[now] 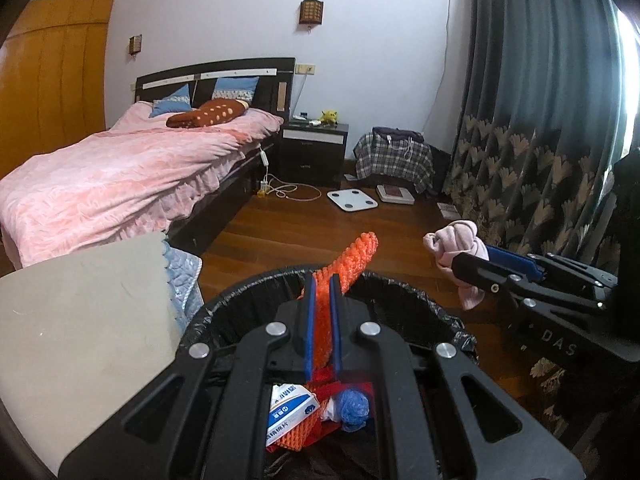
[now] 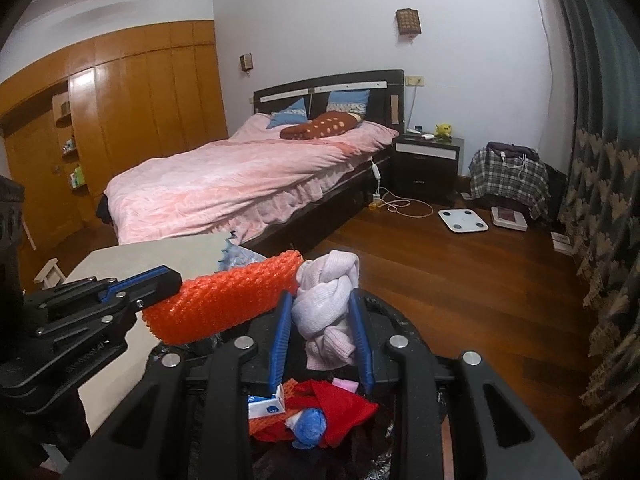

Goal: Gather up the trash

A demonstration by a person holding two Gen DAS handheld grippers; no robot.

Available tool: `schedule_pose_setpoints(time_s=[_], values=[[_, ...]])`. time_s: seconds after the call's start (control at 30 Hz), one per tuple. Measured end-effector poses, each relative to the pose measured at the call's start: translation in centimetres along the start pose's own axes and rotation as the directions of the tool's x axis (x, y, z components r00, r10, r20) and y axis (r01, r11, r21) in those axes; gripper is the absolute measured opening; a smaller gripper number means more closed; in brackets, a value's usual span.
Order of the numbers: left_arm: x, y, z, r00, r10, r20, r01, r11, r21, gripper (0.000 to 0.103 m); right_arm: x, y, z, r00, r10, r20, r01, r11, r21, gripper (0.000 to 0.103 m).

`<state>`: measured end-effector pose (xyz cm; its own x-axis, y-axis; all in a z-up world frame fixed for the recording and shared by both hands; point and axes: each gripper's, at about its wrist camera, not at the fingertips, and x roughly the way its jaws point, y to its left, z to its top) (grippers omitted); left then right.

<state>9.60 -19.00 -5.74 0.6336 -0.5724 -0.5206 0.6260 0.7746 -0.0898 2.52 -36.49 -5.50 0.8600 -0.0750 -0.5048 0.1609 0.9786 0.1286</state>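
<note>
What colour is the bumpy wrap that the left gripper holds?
Bright orange bubble wrap, shown best in the right wrist view, clamped in the left gripper.

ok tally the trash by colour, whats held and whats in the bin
orange: 2, held wrap and piece in bin
pink: 1, held cloth
red: 1, cloth
blue: 1, ball
white and blue: 1, box
total: 6
</note>
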Motion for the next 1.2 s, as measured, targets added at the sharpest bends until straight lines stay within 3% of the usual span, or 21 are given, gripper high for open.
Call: schedule_pose_setpoints(time_s=[0.8, 0.83, 0.93, 1.03, 1.13, 1.2], values=[[4.8, 0.7, -1.1, 0.995, -0.017, -0.097, 0.017, 1.0, 0.0, 0.008, 4.3, -0.7, -1.8, 0.996, -0.023, -0.083, 0.024, 1.0, 0.002, 0.032], [5.0, 0.9, -1.2, 0.995, -0.019, -0.102, 0.018, 1.0, -0.003, 0.012, 4.5, -0.8, -1.9, 0.996, -0.027, -0.087, 0.027, 1.0, 0.0, 0.033], [4.9, 1.4, -1.3, 0.995, -0.013, -0.1, 0.012, 1.0, -0.013, 0.037, 4.8, -0.8, -2.0, 0.995, -0.035, -0.088, 0.034, 0.999, -0.007, 0.043], [4.6, 2.1, -1.3, 0.995, -0.006, -0.096, 0.004, 1.0, -0.027, 0.045, 4.8, -0.7, -2.0, 0.996, -0.039, -0.086, 0.039, 0.999, -0.007, 0.051], [3.9, 2.7, -1.1, 0.996, 0.009, -0.087, -0.012, 0.999, -0.033, 0.055, 4.3, -0.6, -2.0, 0.996, -0.043, -0.079, 0.043, 0.999, -0.004, 0.064], [3.0, 3.3, -1.1, 0.997, 0.032, -0.073, -0.034, 0.999, -0.033, 0.069, 3.8, -0.5, -1.9, 0.996, -0.049, -0.07, 0.049, 0.999, -0.004, 0.084]])
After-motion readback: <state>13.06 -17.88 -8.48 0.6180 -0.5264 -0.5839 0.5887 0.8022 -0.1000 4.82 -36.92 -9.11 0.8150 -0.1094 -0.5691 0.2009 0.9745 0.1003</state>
